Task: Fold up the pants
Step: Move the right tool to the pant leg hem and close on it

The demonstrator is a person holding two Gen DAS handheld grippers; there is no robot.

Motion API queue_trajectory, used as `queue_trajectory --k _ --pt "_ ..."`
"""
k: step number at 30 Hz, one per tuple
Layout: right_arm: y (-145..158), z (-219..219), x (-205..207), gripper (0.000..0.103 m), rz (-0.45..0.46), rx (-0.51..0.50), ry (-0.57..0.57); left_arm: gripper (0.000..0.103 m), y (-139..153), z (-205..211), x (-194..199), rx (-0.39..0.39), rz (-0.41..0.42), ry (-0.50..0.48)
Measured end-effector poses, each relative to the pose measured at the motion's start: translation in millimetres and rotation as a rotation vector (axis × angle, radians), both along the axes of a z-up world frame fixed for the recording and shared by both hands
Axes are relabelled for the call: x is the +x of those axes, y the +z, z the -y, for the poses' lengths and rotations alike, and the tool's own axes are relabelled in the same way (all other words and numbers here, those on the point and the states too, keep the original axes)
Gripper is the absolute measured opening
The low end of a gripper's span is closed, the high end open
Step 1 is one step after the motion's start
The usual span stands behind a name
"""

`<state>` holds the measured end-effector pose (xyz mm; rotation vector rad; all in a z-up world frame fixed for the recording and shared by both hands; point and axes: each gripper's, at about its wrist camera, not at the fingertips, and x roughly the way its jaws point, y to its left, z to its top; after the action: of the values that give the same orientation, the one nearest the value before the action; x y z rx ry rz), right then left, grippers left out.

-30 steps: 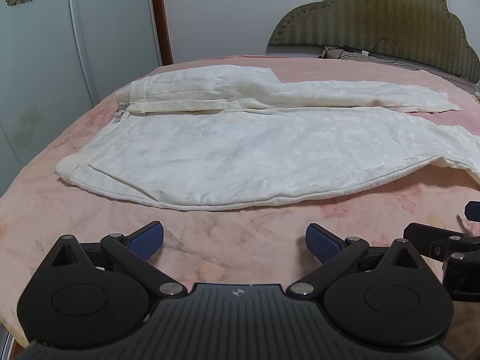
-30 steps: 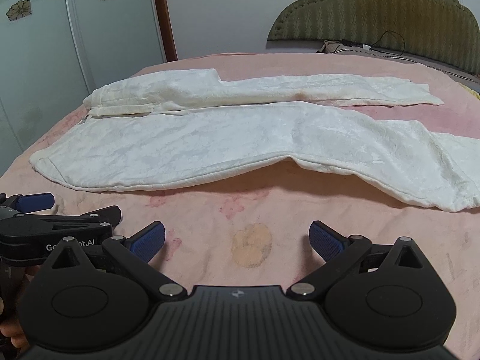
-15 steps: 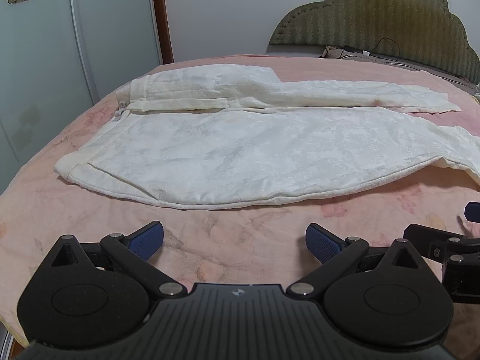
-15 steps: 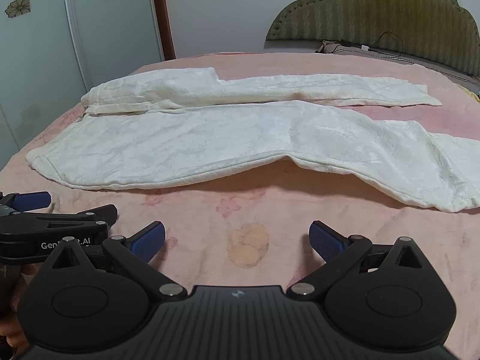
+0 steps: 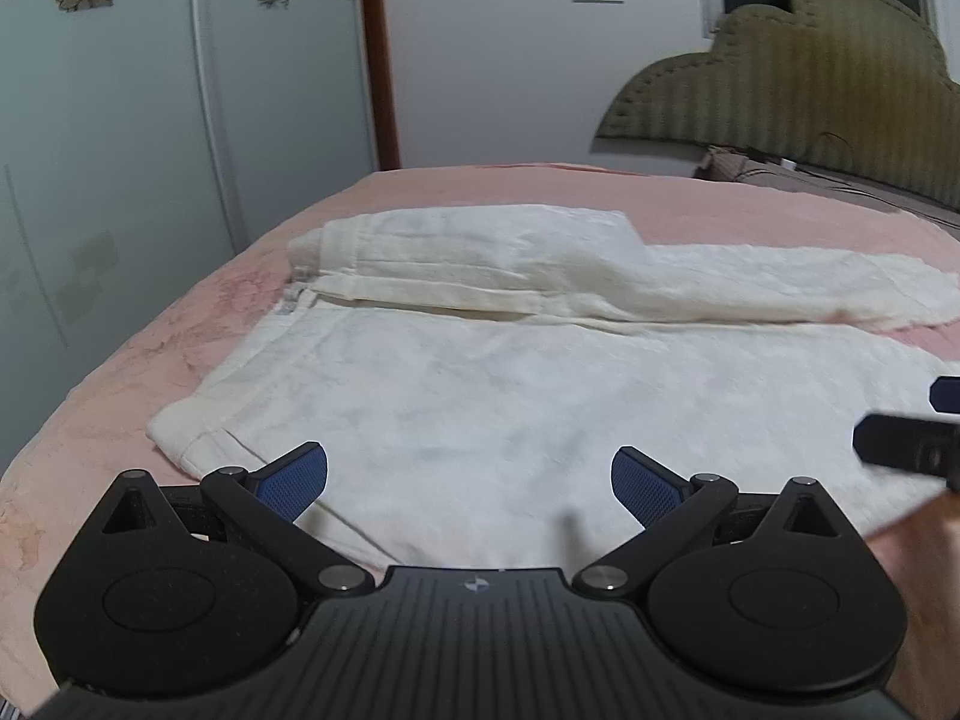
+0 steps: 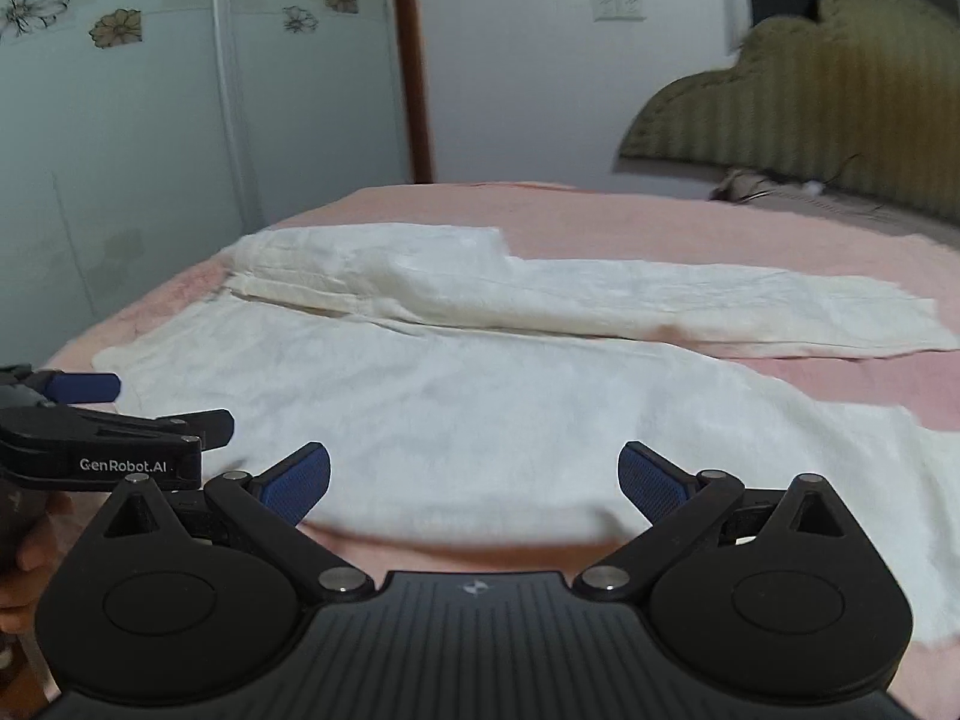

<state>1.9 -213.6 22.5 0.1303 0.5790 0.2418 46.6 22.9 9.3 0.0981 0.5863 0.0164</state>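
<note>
- The white pants (image 5: 492, 396) lie spread flat on the pink bed (image 5: 120, 372). The waist sits towards nine o'clock and the legs run off towards three o'clock.
- Both views are smeared, so the fabric's weave is hard to make out.
- The left gripper (image 5: 469, 483) hangs over the near waist corner with its blue pads (image 5: 294, 480) wide apart and nothing between them.
- The right gripper (image 6: 474, 483) sits over the near leg's lower edge, also spread wide and holding nothing.
- The near leg's end is cut off at the right frame edge in both views.
- At two o'clock the olive headboard (image 5: 810, 90) is partly cropped.
</note>
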Motion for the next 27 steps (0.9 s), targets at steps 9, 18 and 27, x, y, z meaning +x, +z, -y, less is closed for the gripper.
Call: queue_trajectory --k 9,18,27 --pt "7.1 4.7 133.1 0.103 -0.042 0.062 0.088 0.103 -15.8 -23.3 53.7 0.022 -0.014 0.073" --pt "7.7 -27.3 282.9 0.103 -0.102 -0.014 0.106 0.103 -42.4 -20.1 70.1 0.058 -0.031 0.056" --pt "-36.6 -84.7 382.5 0.103 -0.202 -0.119 0.147 0.103 -43.6 -24.3 70.7 0.016 -0.046 0.052"
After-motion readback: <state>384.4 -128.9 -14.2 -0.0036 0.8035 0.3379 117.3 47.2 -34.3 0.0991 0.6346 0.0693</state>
